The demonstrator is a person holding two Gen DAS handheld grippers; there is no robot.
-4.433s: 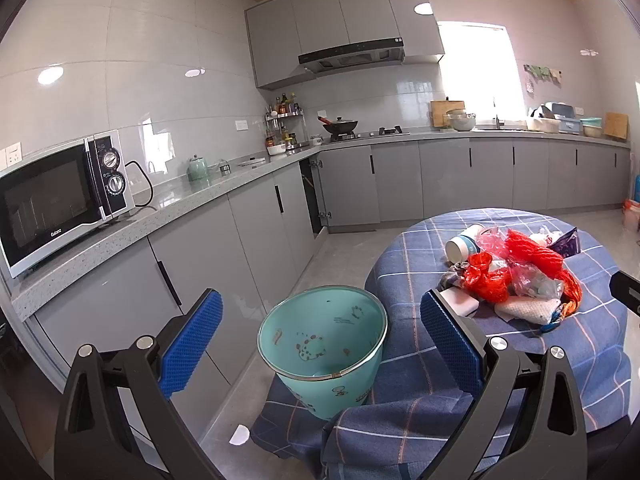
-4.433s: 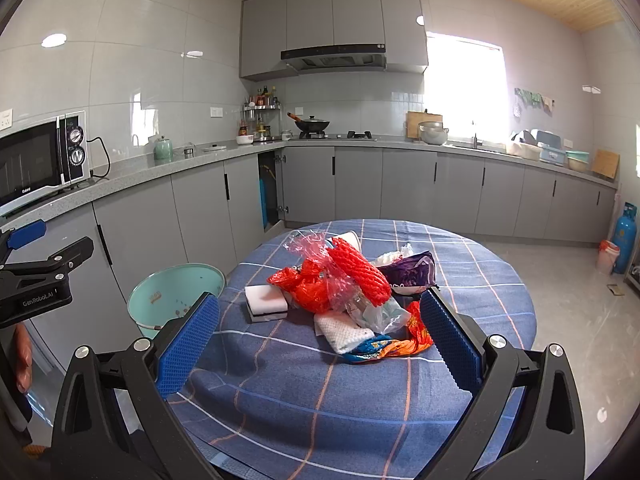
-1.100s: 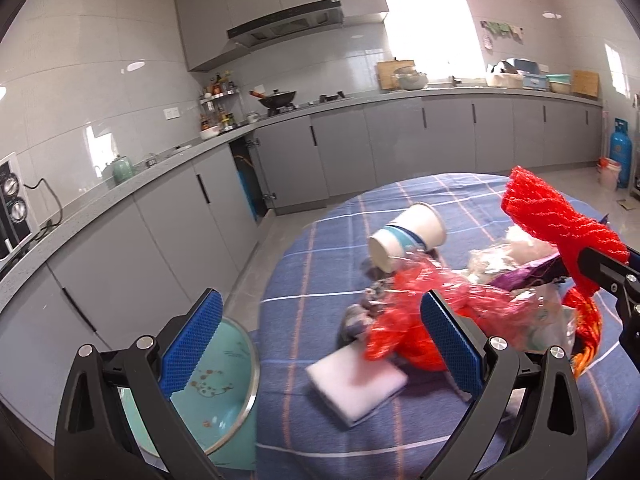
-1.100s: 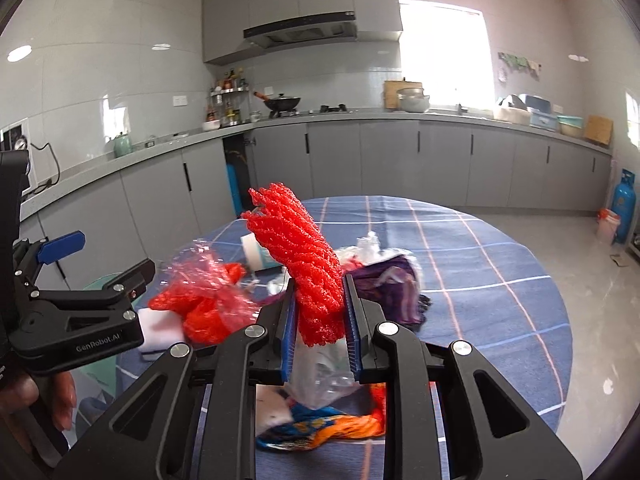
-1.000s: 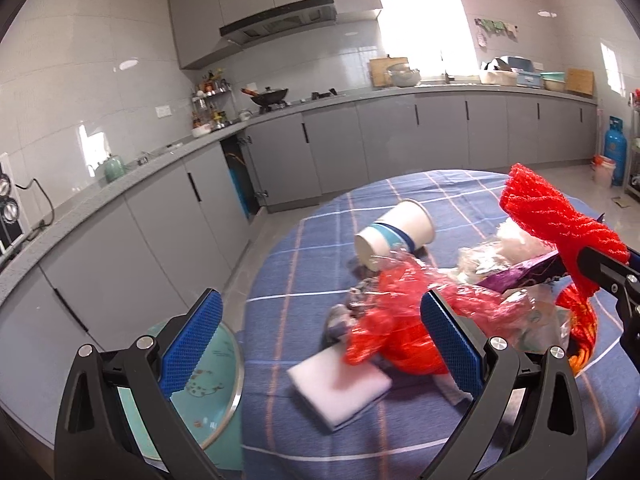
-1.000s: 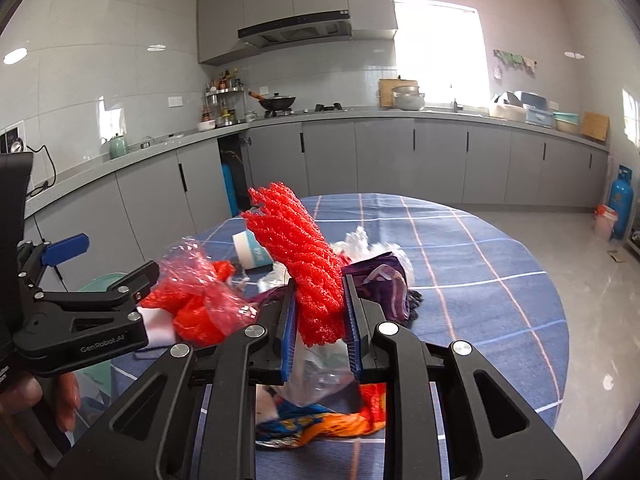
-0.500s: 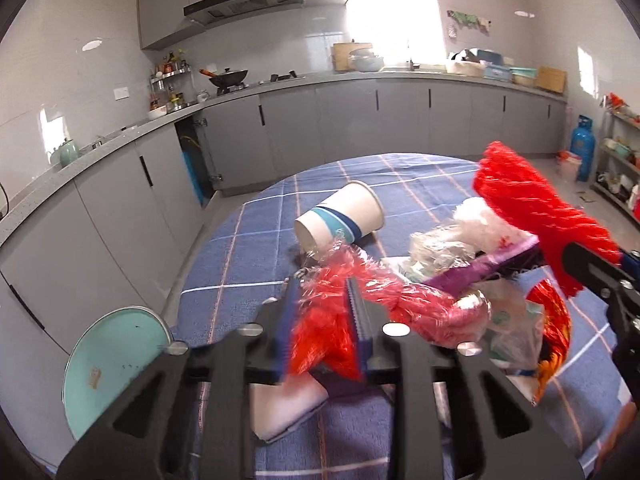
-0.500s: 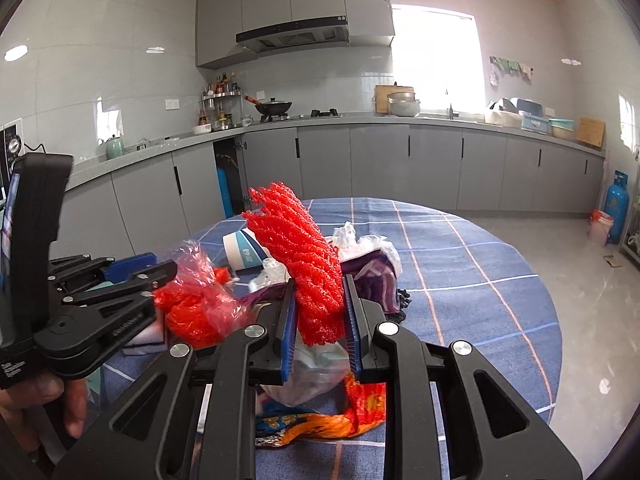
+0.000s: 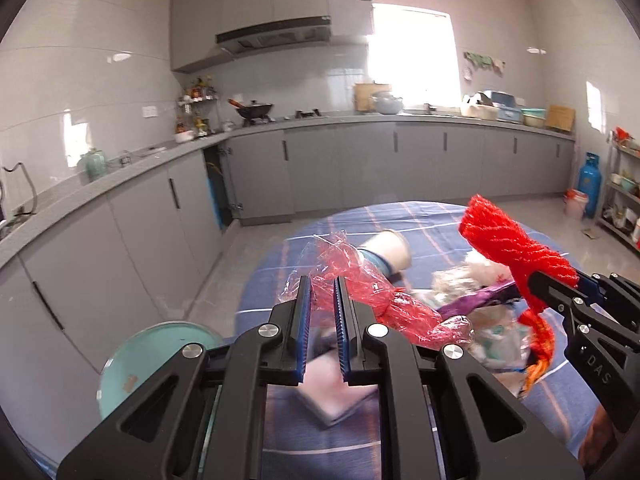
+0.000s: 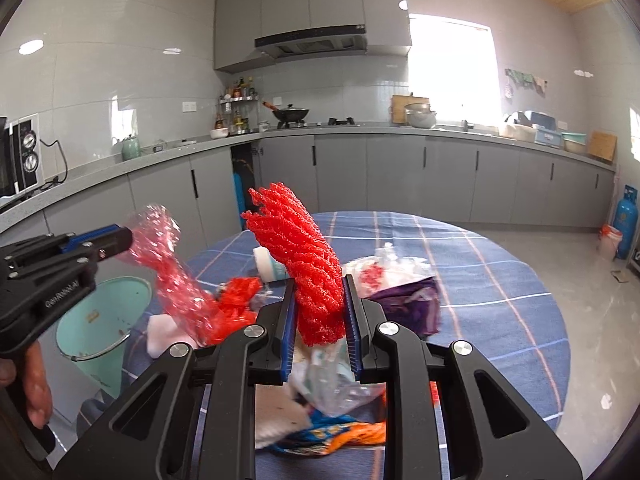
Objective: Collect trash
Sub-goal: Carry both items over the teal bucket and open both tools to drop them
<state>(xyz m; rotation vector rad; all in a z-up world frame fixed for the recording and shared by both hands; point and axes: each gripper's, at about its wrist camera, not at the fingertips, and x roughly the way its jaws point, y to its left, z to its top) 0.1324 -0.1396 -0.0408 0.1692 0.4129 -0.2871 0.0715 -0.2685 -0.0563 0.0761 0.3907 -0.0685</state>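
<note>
Our left gripper (image 9: 322, 302) has just been closing and now pinches the red plastic bag (image 9: 360, 284); our right gripper (image 10: 320, 312) clamps the red foam net (image 10: 304, 248).

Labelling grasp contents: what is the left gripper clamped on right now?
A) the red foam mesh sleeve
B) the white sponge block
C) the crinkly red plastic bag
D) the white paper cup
C: the left gripper has just been closing, and its blue pads now pinch the crinkly red plastic bag; the red foam mesh sleeve sits in the right gripper.
</note>
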